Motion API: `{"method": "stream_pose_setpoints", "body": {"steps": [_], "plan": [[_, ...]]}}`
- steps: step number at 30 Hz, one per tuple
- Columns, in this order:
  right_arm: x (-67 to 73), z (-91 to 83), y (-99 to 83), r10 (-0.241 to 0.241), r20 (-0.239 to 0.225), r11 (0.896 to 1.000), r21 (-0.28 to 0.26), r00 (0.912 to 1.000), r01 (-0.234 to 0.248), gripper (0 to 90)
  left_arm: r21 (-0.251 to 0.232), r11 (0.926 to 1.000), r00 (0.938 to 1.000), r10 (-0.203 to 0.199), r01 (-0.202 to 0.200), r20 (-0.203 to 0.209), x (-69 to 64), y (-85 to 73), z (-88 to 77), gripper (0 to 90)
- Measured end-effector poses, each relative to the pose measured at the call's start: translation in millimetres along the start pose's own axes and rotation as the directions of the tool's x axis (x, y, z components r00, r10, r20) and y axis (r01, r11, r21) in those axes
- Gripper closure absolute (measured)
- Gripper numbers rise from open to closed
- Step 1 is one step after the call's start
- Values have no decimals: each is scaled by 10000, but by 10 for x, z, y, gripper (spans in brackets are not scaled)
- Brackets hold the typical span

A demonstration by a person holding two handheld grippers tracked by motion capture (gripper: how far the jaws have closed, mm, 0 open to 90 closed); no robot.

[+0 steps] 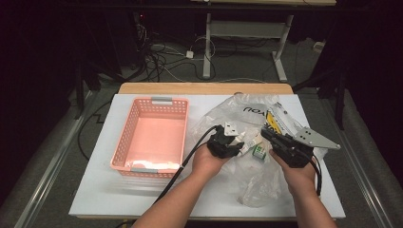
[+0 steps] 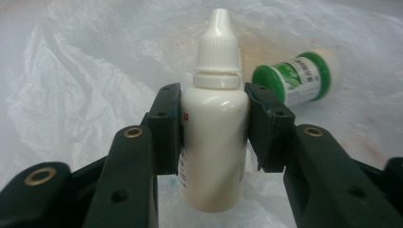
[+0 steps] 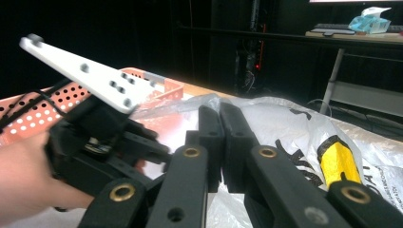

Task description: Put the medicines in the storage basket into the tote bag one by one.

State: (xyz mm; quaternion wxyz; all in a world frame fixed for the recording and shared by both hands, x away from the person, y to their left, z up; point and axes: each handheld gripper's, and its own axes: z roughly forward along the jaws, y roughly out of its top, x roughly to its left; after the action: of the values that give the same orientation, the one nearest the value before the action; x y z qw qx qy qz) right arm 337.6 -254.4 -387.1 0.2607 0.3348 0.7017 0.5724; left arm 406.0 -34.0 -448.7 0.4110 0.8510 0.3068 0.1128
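Observation:
My left gripper (image 2: pixel 214 92) is shut on a white dropper bottle (image 2: pixel 214 142) with a ribbed cap, held upright by its body over a clear plastic bag (image 2: pixel 85 85). A small green-capped bottle (image 2: pixel 297 78) lies on its side just behind. In the high view the left gripper (image 1: pixel 240 142) holds the dropper bottle (image 1: pixel 244 145) over the bag (image 1: pixel 247 111), beside the green bottle (image 1: pixel 258 151). My right gripper (image 1: pixel 264 132) rests at the bag's right, its jaws pressed together (image 3: pixel 221 111). Whether a fold of bag (image 3: pixel 285 118) is pinched is unclear.
A pink slotted basket (image 1: pixel 124 137) stands left of the bag on the white tabletop (image 1: pixel 95 190). A yellow-labelled packet (image 1: pixel 273 124) lies inside the bag, and the packet (image 3: pixel 337 164) is close to the right jaws. Cables trail off the front edge.

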Motion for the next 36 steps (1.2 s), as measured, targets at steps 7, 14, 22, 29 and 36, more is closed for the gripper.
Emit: {"method": "stream_pose_setpoints", "body": {"steps": [7,14,22,29,36], "plan": [[3,7,-12,3,-20,10000,53,10000,-3,893,52,9998,9998,-174,175,-115,22,25,224,576],[2,15,-21,9,-34,10000,76,10000,-9,893,-317,9979,9984,-561,558,-93,53,40,302,521],[-2,8,-21,25,-14,10000,71,10000,-25,892,-547,9975,9988,-440,452,235,-90,-8,100,402],[6,2,-15,-2,-11,9999,106,10000,2,892,-588,9958,9930,-635,696,994,-136,-224,-214,359],[17,15,-21,-60,-12,9999,134,10000,60,892,-557,9964,9946,-599,647,842,-217,-504,-480,195]]}}
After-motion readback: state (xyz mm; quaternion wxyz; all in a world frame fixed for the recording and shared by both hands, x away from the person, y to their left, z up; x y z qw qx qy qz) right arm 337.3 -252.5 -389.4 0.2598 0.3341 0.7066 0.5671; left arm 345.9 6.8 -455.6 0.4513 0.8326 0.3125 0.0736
